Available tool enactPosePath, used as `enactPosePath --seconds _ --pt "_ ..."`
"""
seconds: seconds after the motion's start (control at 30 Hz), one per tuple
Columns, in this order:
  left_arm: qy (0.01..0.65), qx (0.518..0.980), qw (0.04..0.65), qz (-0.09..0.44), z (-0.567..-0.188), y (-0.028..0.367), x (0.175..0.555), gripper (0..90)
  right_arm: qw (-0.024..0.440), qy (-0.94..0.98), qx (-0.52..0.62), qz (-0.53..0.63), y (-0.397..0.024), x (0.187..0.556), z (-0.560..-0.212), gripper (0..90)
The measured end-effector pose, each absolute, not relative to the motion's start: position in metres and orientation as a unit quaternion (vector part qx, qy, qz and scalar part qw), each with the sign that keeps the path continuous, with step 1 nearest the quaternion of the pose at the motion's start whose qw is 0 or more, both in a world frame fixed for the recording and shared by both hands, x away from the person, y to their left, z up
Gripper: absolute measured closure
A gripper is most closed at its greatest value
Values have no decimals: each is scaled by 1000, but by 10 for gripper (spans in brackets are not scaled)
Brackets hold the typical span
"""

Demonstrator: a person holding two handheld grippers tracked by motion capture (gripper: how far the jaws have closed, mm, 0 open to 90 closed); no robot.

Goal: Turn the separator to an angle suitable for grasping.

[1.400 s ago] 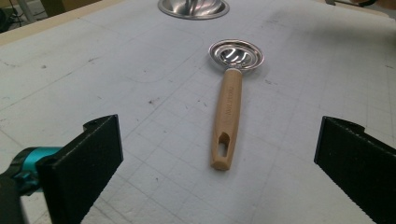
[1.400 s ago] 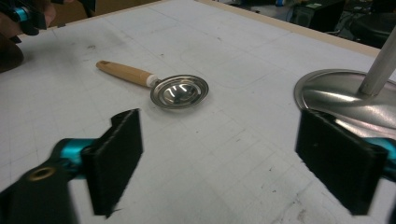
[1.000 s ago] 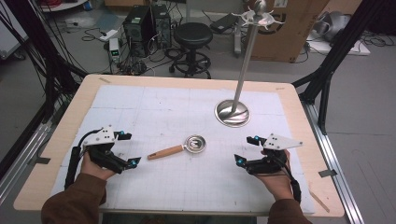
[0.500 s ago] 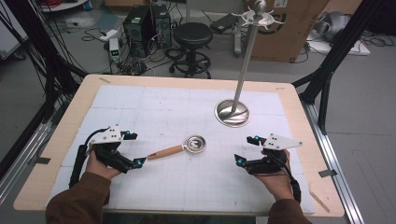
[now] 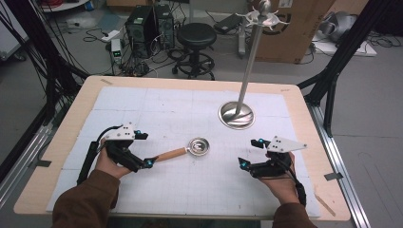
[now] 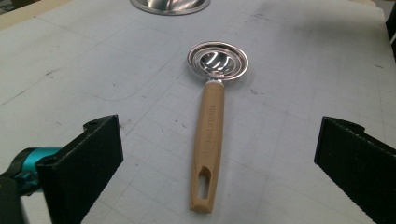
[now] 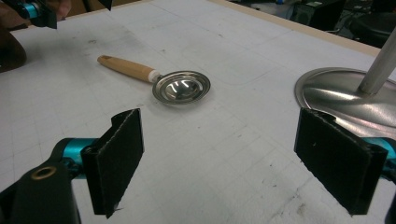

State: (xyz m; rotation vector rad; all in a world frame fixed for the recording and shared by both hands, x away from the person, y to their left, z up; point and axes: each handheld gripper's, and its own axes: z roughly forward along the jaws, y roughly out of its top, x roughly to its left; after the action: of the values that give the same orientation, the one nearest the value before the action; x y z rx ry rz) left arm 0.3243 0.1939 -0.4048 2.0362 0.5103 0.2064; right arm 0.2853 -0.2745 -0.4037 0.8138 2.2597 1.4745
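Lying between scoop (image 5: 190, 149) and right tool (image 5: 250, 154): bare mat (image 5: 199, 109).

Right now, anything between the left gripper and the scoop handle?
Nothing visible. The left gripper is open, its jaws either side of the wooden handle of the scoop, with only bare white mat between. The stand base sits well beyond the bowl end.

Left tool (image 5: 144, 149) and right tool (image 5: 250, 152), lower left and lower right of the high view: black bodies, cyan fittings at the jaw roots, grey three-cornered top plates, black trailing cables. Jaws were flat, black and rough-edged. Both forearms wore brown sleeves (image 5: 85, 202).
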Motion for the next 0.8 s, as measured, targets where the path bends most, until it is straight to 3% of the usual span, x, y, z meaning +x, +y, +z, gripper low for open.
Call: enactPosePath --seconds 0.8 --pt "211 873 435 70 -403 155 350 16 159 787 289 522 -275 288 -404 148"
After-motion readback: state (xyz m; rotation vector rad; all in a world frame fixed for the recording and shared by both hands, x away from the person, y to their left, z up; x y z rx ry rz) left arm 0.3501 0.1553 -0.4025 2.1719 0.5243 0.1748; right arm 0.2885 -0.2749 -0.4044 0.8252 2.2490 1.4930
